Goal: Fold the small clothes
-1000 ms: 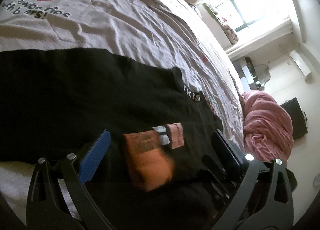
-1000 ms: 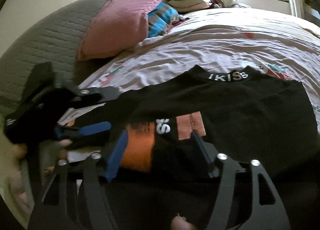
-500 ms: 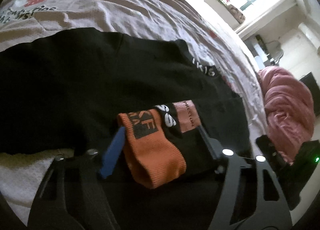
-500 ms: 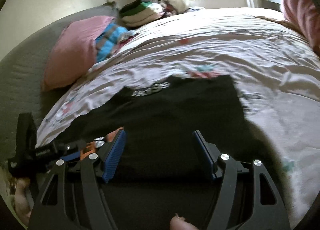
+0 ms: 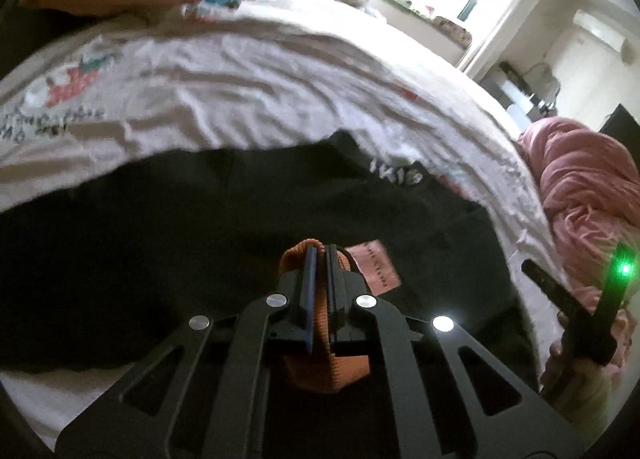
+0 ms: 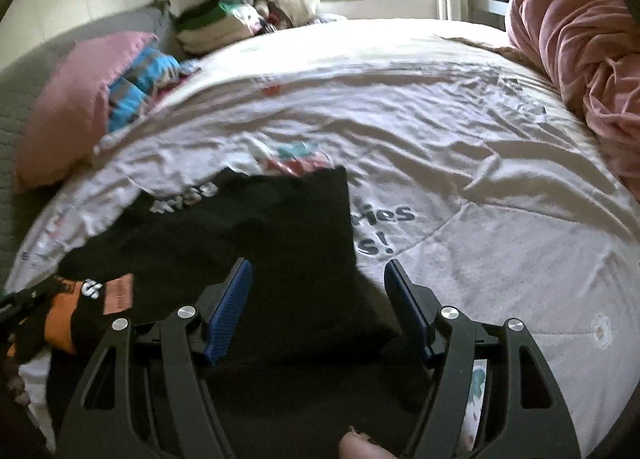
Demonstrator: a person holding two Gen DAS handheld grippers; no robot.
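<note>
Orange sock (image 5: 320, 359) pinched in the left claw (image 5: 319, 255); right claw (image 6: 318, 271) spread wide over black garment (image 6: 280, 243).

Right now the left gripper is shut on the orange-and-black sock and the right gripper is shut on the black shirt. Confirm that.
Not quite. The right gripper has its jaws open over the black shirt, per the right wrist view. The left gripper is indeed shut on the orange-and-black sock.

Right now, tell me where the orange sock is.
The orange sock is clamped in the left gripper, low in the left wrist view, over the black shirt on the bed. In the right wrist view it sits at far left.
</note>
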